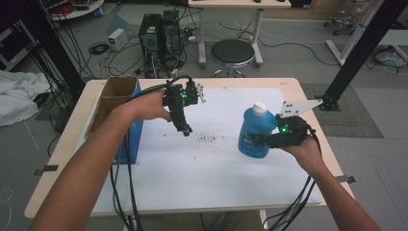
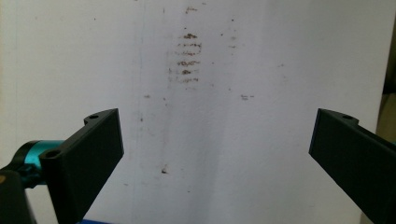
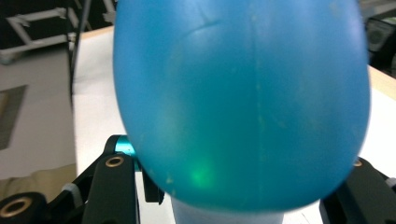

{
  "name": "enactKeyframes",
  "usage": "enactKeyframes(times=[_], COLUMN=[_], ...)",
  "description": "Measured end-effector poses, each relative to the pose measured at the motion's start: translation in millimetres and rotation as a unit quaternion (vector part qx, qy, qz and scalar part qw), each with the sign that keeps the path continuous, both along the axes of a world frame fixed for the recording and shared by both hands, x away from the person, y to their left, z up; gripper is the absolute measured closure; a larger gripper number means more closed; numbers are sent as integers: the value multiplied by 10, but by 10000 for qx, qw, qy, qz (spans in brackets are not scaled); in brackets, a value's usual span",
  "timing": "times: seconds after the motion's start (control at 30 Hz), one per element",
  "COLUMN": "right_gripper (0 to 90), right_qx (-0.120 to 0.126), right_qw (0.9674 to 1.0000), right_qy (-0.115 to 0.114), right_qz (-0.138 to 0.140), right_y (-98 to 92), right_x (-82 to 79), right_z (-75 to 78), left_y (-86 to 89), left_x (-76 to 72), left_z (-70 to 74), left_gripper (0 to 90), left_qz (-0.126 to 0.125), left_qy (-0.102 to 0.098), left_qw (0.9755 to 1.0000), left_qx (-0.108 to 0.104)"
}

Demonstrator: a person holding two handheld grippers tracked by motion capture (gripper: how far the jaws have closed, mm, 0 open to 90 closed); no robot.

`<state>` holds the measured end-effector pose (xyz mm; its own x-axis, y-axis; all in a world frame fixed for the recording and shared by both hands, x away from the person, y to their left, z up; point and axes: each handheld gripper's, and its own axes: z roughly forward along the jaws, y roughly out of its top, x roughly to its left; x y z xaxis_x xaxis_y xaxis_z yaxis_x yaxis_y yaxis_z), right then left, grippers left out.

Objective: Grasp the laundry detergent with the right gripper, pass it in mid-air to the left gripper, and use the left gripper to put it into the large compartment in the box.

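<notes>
A blue plastic bottle with a white cap is held upright above the white sheet at the table's right. My right gripper is shut on its lower body, and the bottle fills most of the right gripper view between the jaws. My left gripper hangs above the middle of the sheet, pointing down, away from the bottle. Its jaws stand wide apart in the left gripper view, open, with nothing but the smudged white sheet below them.
An open cardboard box beside a blue box stands at the table's left edge. The white sheet covers most of the wooden table. Cables trail from both grippers over the front edge. A stool and computers stand on the floor beyond.
</notes>
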<state>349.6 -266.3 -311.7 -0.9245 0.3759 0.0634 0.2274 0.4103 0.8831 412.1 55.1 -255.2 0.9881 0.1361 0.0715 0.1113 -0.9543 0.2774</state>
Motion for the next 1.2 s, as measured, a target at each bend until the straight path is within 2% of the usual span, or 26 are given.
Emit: enactKeyframes(times=[0.07, 0.33, 0.43, 0.57, 0.7, 0.8, 0.9, 1.03, 1.2], right_gripper=[439, 440, 439, 439, 441, 445, 453, 456, 459], right_qx=[54, -83, -170, -209, -278, -388, -301, -329, -238], right_qw=[9999, 9974, 9951, 9915, 9868, 9849, 9847, 9835, 9823], right_qy=[52, 9, -15, -7, 68, -7, 13, -26, -29], right_qz=[121, 718, 972, 1283, 1595, 1687, 1718, 1777, 1858], right_y=[0, 110, 184, 303, 438, 527, 590, 656, 726], right_x=[28, 107, 154, 207, 211, 180, 160, 136, 153], right_z=[6, 157, 199, 232, 213, 169, 103, 69, 46], left_y=[0, -17, -38, -60, -78, -92, -127, -155, -214], left_x=[-47, -255, -328, -400, -439, -444, -467, -479, -509], left_z=[27, 147, 190, 265, 324, 333, 336, 345, 423], left_gripper=[29, 29, 29, 29, 29, 29, 29, 29, 29], left_qz=[-21, -58, -67, -25, -49, -74, -132, -181, -251], left_qy=[8, 30, 58, 127, 138, 130, 117, 114, 89], left_qw=[10000, 10000, 10000, 9999, 9998, 9998, 9997, 9997, 9996], left_qx=[-1, -45, -29, -109, -135, -140, -157, -149, -135])
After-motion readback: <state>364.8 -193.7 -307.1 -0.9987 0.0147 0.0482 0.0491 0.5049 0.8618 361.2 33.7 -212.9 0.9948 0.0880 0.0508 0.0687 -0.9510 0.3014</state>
